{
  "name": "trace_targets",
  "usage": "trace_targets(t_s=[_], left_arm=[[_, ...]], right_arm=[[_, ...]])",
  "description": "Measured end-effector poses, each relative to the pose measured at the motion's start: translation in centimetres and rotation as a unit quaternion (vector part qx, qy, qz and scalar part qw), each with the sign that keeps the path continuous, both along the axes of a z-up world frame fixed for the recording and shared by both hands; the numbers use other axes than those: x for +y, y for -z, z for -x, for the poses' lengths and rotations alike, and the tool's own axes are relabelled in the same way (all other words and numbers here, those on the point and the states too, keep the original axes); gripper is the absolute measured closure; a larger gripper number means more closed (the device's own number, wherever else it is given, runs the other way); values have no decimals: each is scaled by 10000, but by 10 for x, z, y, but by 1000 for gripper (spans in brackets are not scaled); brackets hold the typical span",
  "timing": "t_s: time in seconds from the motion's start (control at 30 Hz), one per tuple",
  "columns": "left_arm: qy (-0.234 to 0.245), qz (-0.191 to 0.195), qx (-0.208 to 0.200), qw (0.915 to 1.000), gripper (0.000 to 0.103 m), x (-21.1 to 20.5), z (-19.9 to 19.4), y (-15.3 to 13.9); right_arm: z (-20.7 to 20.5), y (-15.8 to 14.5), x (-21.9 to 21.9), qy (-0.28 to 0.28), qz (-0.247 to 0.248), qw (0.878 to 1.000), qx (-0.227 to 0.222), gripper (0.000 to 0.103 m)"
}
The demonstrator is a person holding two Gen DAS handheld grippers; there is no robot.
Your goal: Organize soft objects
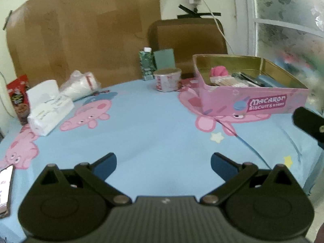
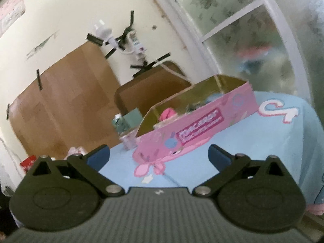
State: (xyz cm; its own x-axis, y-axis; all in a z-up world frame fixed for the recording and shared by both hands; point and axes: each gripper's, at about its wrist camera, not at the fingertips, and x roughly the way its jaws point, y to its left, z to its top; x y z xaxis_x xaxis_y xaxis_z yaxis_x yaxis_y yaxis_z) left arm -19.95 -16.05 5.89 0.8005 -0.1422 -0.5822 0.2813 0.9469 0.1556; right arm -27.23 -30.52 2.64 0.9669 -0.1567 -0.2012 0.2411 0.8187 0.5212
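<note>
A pink biscuit tin [image 1: 253, 99] stands open on the blue cartoon tablecloth [image 1: 154, 133], right of centre. Inside it lie a pink soft bundle [image 1: 219, 71] and several dark and pale items. A white tissue pack [image 1: 48, 111] and a clear bag of white soft stuff [image 1: 81, 85] lie at the left. My left gripper [image 1: 163, 164] hovers open over bare cloth, nothing between its fingers. My right gripper [image 2: 159, 157] is open too, pointing at the pink tin [image 2: 194, 129] from the near side, with the pink bundle [image 2: 168, 113] visible inside. One right finger [image 1: 309, 122] shows at the left view's right edge.
A paper cup [image 1: 168, 80], a green carton [image 1: 146, 64] and a green card stand at the table's back. A red snack bag [image 1: 18, 99] sits far left, a phone [image 1: 5, 188] at the near left edge. A brown chair back [image 1: 186, 38] and cardboard stand behind.
</note>
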Motion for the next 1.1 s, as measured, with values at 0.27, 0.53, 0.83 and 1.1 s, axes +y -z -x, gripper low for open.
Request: trace_targets(t_s=[0.27, 0.53, 0.83, 1.1], left_arm=[[-33, 131, -51, 9999, 0, 12, 5, -2], [-82, 192, -119, 9997, 0, 19, 7, -5], [-53, 95, -400, 9991, 0, 23, 15, -10], [42, 108, -488, 9987, 0, 26, 20, -12]], right_arm=[[-5, -4, 10, -346, 149, 9993, 56, 0], [-7, -5, 11, -404, 169, 9990, 44, 0], [-8, -11, 22, -619, 386, 9973, 25, 0], [-4, -16, 26, -529, 572, 9969, -94, 3]])
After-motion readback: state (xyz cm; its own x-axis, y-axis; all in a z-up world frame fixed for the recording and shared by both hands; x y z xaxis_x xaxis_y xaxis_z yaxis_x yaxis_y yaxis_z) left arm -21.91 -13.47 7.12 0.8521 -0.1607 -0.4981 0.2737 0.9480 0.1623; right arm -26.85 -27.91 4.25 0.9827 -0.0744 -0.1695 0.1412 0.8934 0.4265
